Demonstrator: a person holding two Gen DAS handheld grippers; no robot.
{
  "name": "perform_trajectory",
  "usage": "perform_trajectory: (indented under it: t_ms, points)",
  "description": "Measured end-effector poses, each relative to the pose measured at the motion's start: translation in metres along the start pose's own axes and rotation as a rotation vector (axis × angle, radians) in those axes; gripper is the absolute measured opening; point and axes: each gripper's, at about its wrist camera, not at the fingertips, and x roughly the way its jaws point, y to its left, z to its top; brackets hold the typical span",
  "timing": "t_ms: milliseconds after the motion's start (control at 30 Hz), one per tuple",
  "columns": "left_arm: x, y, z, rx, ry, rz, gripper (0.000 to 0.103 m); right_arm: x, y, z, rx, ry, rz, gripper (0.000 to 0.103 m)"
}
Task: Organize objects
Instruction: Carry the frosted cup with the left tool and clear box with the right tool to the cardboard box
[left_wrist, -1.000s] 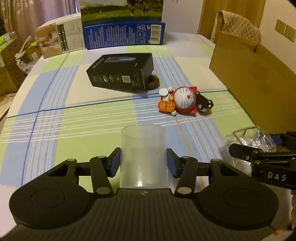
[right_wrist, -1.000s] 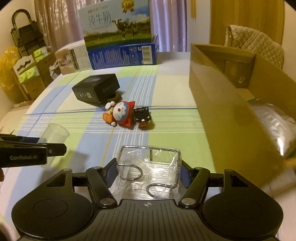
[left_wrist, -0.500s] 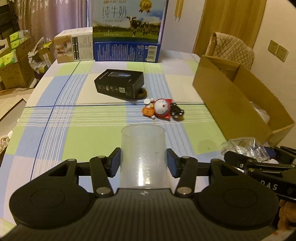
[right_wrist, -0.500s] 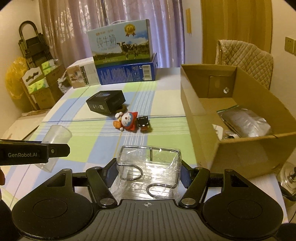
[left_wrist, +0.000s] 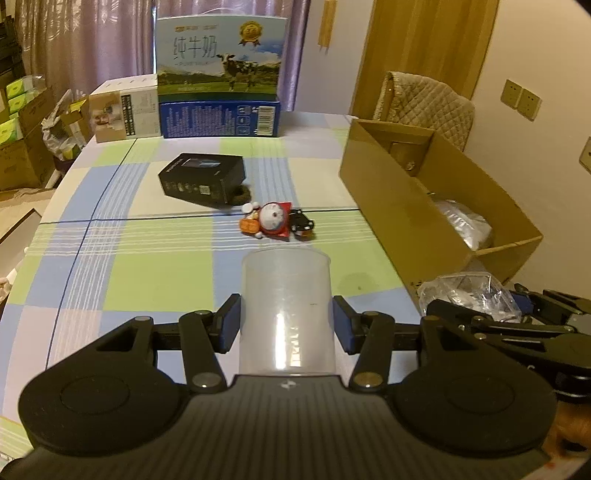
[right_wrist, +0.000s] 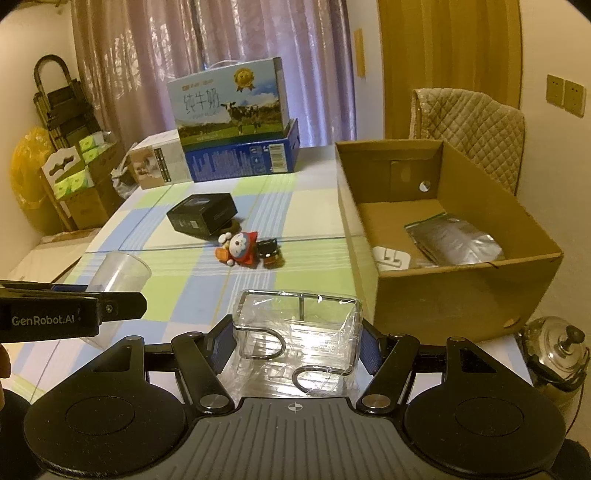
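My left gripper is shut on a clear plastic cup, held upright above the checked tablecloth. In the right wrist view the same cup shows at the left, in the left gripper. My right gripper is shut on a plastic-wrapped wire rack; it also shows as a wrapped rack at the right of the left wrist view. An open cardboard box stands to the right, with a silver pouch inside.
On the table lie a black box, a Doraemon toy and a small black toy. Milk cartons stand at the far edge. A metal kettle sits low right, a quilted chair behind the box.
Both grippers have risen and pulled back from the table with their loads, so the toys, black box and cardboard box look smaller and the box's inside has come into view.
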Motion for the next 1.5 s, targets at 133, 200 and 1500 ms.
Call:
perform_trajectory:
  t_ms: [133, 200, 1500]
  points:
    - [-0.004, -0.008, 0.000, 0.007, -0.002, -0.011, 0.047, -0.005, -0.006, -0.001, 0.009, -0.007, -0.006, 0.064]
    - [-0.005, -0.011, 0.000, 0.010, -0.002, -0.013, 0.047, -0.007, -0.009, -0.001, 0.015, -0.008, -0.009, 0.064]
    - [0.027, -0.131, 0.057, 0.097, 0.002, -0.167, 0.047, -0.033, -0.146, 0.082, 0.080, -0.123, -0.134, 0.064]
